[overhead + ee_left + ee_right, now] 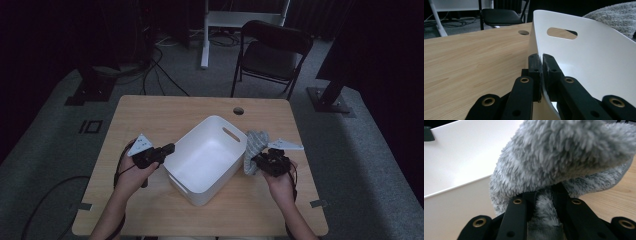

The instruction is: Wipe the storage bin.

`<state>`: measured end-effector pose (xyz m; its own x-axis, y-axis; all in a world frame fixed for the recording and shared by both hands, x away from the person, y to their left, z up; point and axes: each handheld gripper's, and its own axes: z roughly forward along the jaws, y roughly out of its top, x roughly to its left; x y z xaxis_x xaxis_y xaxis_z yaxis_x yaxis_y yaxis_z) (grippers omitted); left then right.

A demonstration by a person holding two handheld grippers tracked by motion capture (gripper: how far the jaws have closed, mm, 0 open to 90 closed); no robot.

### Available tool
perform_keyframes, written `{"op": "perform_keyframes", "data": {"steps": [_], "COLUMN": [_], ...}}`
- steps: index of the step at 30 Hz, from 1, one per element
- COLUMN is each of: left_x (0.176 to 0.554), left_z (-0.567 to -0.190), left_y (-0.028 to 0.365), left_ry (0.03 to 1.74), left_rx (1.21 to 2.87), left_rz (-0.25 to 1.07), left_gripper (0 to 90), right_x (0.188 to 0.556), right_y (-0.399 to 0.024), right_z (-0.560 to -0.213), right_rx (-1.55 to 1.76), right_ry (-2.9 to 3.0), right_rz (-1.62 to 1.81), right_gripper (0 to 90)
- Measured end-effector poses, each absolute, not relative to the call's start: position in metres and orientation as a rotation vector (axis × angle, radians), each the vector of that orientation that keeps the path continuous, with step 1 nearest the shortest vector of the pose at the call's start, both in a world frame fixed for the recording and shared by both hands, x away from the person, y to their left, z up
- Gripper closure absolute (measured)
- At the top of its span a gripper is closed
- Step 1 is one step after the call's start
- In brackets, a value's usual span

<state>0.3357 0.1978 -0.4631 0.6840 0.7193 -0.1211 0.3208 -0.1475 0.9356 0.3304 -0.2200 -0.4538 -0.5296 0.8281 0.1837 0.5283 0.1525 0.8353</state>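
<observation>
A white plastic bin [200, 155] with handle slots stands in the middle of the wooden table [150, 112]. My left gripper [169, 149] is shut on the bin's left rim [535, 40], one jaw on each side of the thin wall [541, 65]. A fluffy grey cloth [255, 147] is bunched just right of the bin, against its outer wall. My right gripper [257, 161] is shut on that cloth [564, 162], with fabric pinched between the jaws [544, 206] and draped over them.
A round cable hole [238, 110] lies in the table behind the bin. Beyond the far edge stand a black folding chair [272, 52] and a white desk leg [205, 35]. Cables run over the floor at left.
</observation>
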Motion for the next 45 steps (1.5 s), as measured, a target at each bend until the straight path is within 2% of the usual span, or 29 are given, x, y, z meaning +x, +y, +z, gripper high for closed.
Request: {"op": "perform_keyframes", "data": {"steps": [21,35,39,45], "left_x": [0.337,0.336,0.336,0.333], "left_z": [-0.465,-0.465,-0.465,-0.463], "left_y": [0.195,0.195,0.192,0.186], "left_ry": [0.817,0.816,0.828,0.829], "left_rx": [1.740,1.736,1.739,1.775], "left_rz": [0.434,0.451,0.472,0.549], "left_gripper": [85.5,85.3,85.4,87.0], "right_x": [0.343,0.357,0.356,0.337], "right_y": [-0.215,-0.213,-0.216,-0.228], "right_z": [-0.480,-0.510,-0.507,-0.466], "right_rx": [1.384,1.497,1.510,1.439], "right_ry": [2.171,2.237,2.226,2.124], "right_rz": [1.235,1.160,1.186,1.352], "right_gripper": [78.1,78.1,78.1,78.0]}}
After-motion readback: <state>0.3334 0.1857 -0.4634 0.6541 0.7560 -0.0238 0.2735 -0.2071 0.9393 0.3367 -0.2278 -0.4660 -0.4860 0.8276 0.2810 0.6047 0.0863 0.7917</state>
